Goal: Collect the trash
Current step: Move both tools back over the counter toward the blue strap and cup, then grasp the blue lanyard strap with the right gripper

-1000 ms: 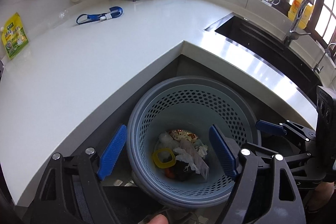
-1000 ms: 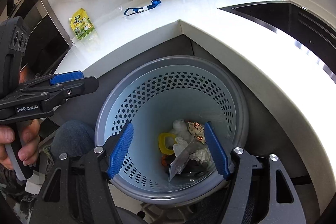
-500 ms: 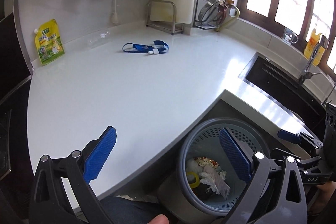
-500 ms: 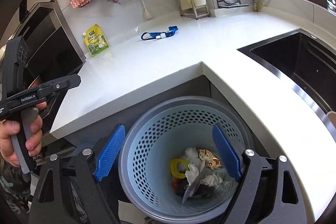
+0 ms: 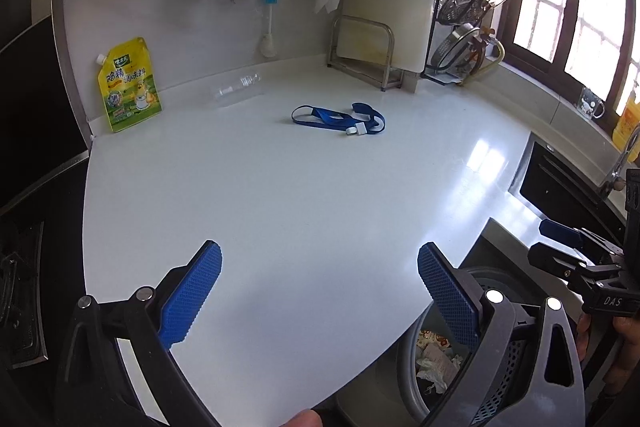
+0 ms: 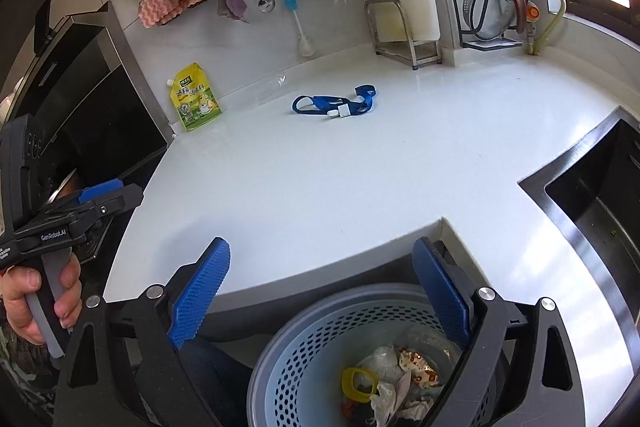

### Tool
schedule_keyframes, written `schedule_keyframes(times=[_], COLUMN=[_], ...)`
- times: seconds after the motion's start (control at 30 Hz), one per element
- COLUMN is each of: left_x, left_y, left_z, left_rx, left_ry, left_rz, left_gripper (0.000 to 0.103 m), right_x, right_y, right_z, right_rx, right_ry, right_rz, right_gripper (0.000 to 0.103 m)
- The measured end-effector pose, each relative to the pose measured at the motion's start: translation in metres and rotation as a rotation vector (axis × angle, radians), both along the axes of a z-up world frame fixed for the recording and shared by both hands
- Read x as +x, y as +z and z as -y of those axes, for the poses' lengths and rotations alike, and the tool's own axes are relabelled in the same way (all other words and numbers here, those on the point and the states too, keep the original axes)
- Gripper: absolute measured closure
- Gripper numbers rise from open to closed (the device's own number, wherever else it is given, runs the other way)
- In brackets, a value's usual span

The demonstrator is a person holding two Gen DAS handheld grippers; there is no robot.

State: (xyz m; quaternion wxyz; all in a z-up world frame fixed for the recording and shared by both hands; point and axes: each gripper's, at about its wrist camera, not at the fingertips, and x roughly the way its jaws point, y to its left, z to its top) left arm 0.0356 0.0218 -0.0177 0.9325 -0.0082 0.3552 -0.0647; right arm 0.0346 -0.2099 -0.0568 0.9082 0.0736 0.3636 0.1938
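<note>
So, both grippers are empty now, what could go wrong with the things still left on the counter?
1. The clear plastic bottle is nearly invisible against the white counter and may be missed.
2. The blue strap is flat and limp; pads could slide over it.
3. The yellow seasoning pouch leans on the wall and may be food, not trash.

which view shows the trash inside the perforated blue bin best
The right wrist view. It looks down into the round perforated blue bin, showing the yellow ring, crumpled tissue and patterned wrapper. In the left wrist view the bin sits mostly behind the left gripper's finger; only some paper scraps show.
</note>
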Motion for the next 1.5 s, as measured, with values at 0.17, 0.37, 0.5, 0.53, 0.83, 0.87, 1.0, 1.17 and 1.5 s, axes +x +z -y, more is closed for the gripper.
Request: schedule_keyframes(times=[0.17,0.37,0.5,0.53,0.83,0.87,1.0,1.17,1.5], left_x=[0.026,0.054,0.073,0.077,0.108,0.110,0.119,0.128,0.147], left_y=[-0.004,-0.011,-0.020,-0.022,-0.031,-0.033,-0.040,-0.048,-0.052], left_z=[-0.012,-0.029,-0.036,-0.037,-0.046,-0.047,-0.052,-0.058,-0.059], left_rx=[-0.004,-0.028,-0.033,-0.032,-0.030,-0.030,-0.028,-0.016,-0.008], left_ry=[0.021,0.053,0.061,0.063,0.062,0.063,0.067,0.073,0.087], left_rz=[-0.014,-0.026,-0.044,-0.049,-0.069,-0.072,-0.087,-0.101,-0.111], left_gripper=[0.007,0.007,0.007,0.007,0.007,0.007,0.007,0.007,0.007], right_x=[0.045,0.114,0.159,0.171,0.254,0.263,0.291,0.312,0.339], right_y=[-0.005,-0.012,-0.015,-0.017,-0.046,-0.049,-0.058,-0.066,-0.071], right_z=[-0.016,-0.038,-0.047,-0.049,-0.070,-0.072,-0.080,-0.104,-0.126], right_rx=[-0.059,-0.107,-0.119,-0.123,-0.148,-0.146,-0.143,-0.227,-0.348], right_ry=[0.018,0.024,0.009,0.008,-0.015,-0.020,-0.042,0.025,0.142], right_rz=[-0.011,-0.036,-0.055,-0.062,-0.162,-0.173,-0.204,-0.197,-0.147], right_gripper=[0.014,0.010,0.009,0.009,0.009,0.009,0.009,0.008,0.009])
